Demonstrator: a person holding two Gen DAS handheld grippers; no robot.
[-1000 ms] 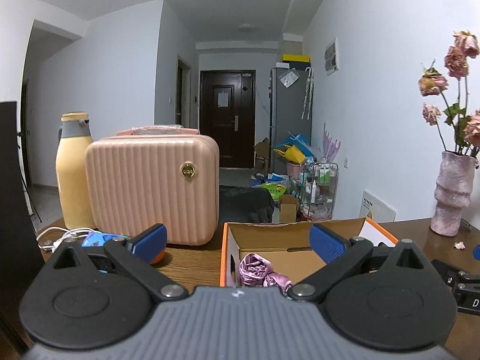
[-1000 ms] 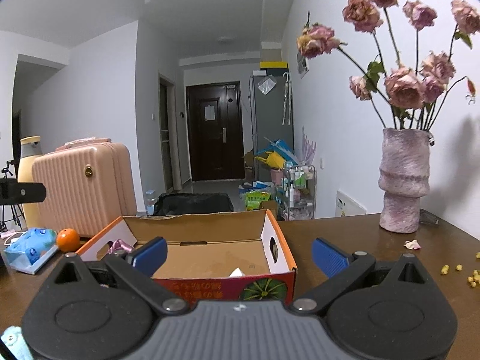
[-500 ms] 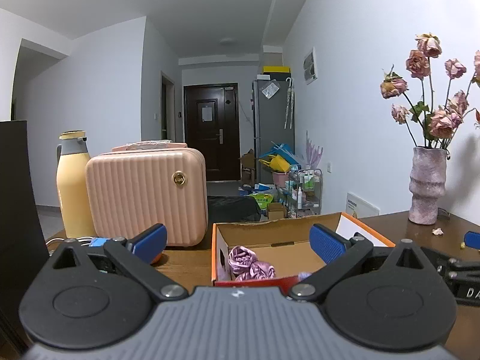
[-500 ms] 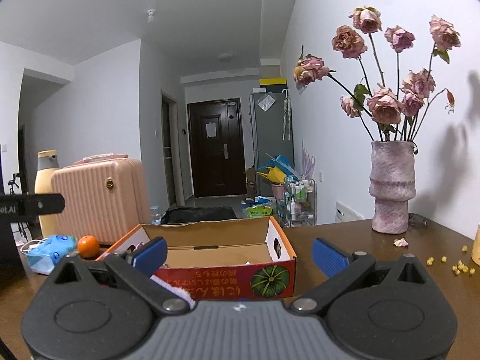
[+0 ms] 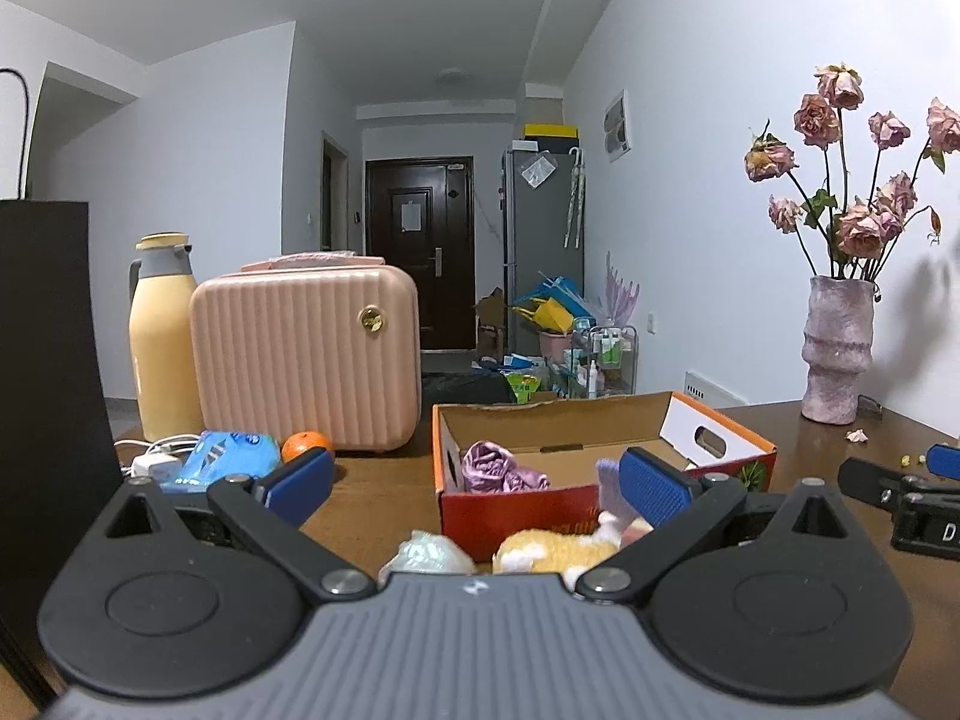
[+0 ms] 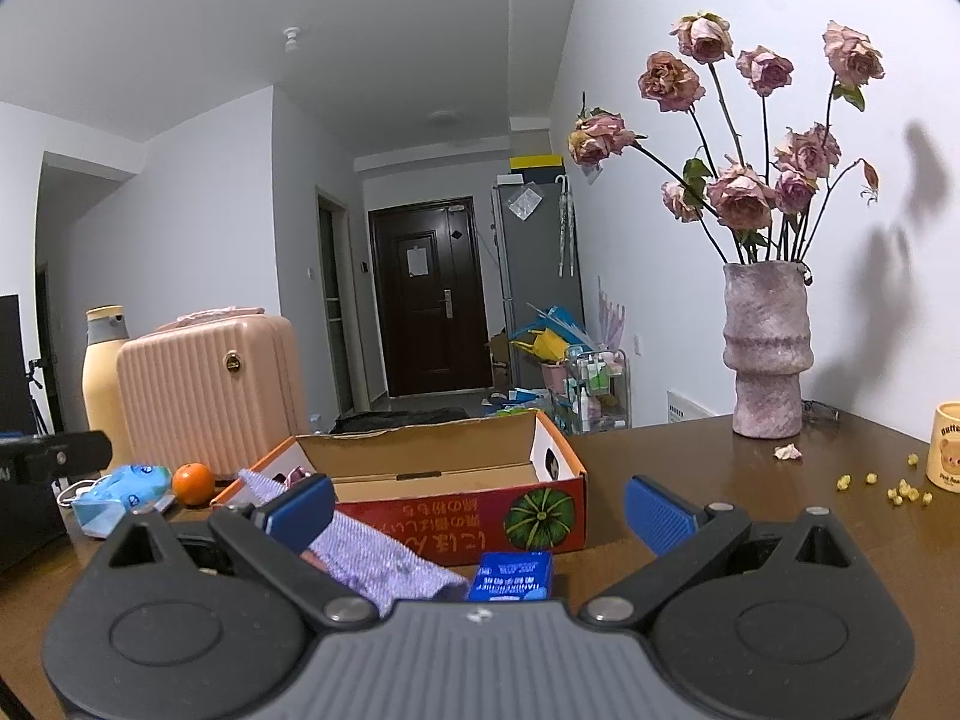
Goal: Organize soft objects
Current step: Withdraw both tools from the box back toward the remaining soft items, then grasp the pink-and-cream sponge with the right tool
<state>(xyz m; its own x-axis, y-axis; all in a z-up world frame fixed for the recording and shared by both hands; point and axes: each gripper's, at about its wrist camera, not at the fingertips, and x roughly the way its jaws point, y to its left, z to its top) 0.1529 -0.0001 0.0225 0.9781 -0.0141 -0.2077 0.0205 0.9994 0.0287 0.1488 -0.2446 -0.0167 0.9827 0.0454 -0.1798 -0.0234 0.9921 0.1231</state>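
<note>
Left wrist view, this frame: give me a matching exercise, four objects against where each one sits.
Objects:
1. purple cloth
2. orange
3. yellow plush toy
4. vase

Places:
A. far right of the table
B. inside the cardboard box
C. in front of the pink case
D. on the table before the box's red front

Pairs: 1-B, 2-C, 3-D, 4-A

Crumpled purple cloth [image 5: 495,468] sits inside the open cardboard box [image 5: 708,441]; yellow plush toy [image 5: 555,549] and lilac knit piece [image 6: 372,552] lie just outside.
</note>
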